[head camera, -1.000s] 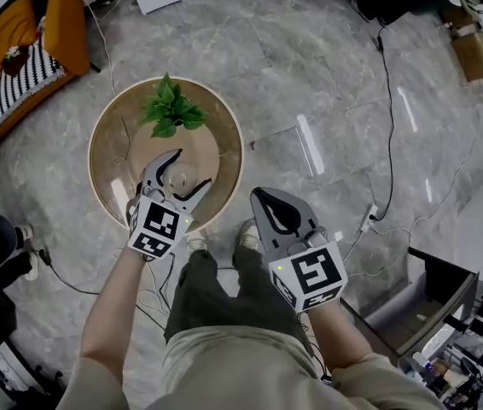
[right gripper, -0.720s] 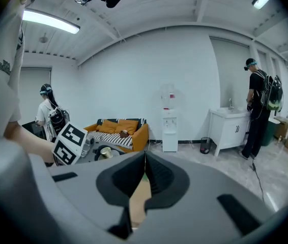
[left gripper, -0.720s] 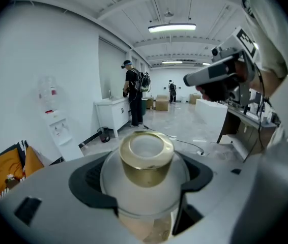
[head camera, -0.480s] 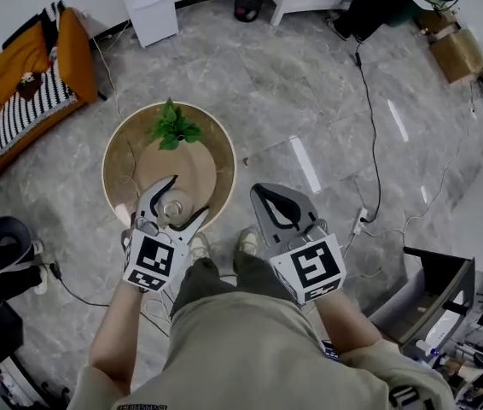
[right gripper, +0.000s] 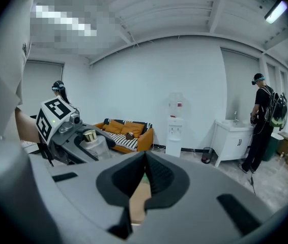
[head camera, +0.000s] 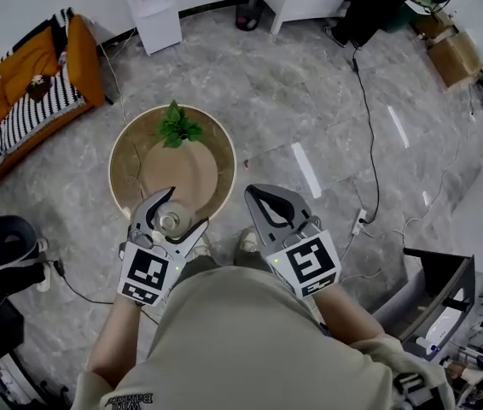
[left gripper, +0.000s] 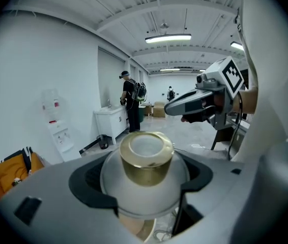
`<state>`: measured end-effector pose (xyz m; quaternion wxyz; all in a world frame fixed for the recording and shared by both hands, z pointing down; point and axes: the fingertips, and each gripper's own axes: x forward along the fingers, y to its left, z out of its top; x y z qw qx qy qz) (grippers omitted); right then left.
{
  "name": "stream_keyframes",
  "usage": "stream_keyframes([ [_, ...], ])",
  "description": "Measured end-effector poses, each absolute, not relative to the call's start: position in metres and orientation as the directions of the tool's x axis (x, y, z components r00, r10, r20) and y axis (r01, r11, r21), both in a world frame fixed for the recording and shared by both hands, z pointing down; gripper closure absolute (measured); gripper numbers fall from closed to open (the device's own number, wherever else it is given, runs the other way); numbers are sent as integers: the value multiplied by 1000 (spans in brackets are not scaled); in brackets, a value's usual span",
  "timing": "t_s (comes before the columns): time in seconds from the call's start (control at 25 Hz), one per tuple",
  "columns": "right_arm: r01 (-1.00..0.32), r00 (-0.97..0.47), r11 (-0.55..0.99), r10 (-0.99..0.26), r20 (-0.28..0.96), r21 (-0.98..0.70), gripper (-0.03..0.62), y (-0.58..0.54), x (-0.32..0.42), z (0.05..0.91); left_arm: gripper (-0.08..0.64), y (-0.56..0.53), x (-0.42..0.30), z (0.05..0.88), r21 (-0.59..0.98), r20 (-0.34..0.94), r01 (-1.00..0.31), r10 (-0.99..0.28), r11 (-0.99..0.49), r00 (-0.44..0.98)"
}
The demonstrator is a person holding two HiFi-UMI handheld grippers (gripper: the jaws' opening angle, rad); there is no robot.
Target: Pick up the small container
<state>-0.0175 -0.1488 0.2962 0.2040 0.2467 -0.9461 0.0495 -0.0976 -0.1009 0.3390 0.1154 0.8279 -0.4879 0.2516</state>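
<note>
Gripping: small container (left gripper: 146, 179), my L gripper (head camera: 180, 213) jaws clamped on it.
R gripper (right gripper: 145, 159): my jaws closed, empty.

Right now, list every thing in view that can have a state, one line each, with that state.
Small frosted container with a gold cap: upright, cap on, held between jaws.
Left gripper: shut on the container, over the table's near edge.
Right gripper: jaws together, nothing between them.
Green leafy plant: upright on the table's far side.
Round wooden table: standing, plant on it.
</note>
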Motion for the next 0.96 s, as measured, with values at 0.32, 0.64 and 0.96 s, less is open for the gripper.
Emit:
stream_keyframes([
  [0.32, -469, -813, 883, -446, 374, 32, 595, -148, -20, 275, 224, -91, -99, 313, -95, 517, -865, -767, -492, 380],
  [0.64, -464, -822, 884, -451, 348, 48, 595, -156, -29, 260, 224, -98, -100, 297, -102, 491, -866, -781, -490, 385],
  [0.96, -501, -797, 863, -491, 352, 70, 595, -168, -17, 260, 223, -104, -95, 292, -103, 492, -857, -775, -505, 397],
])
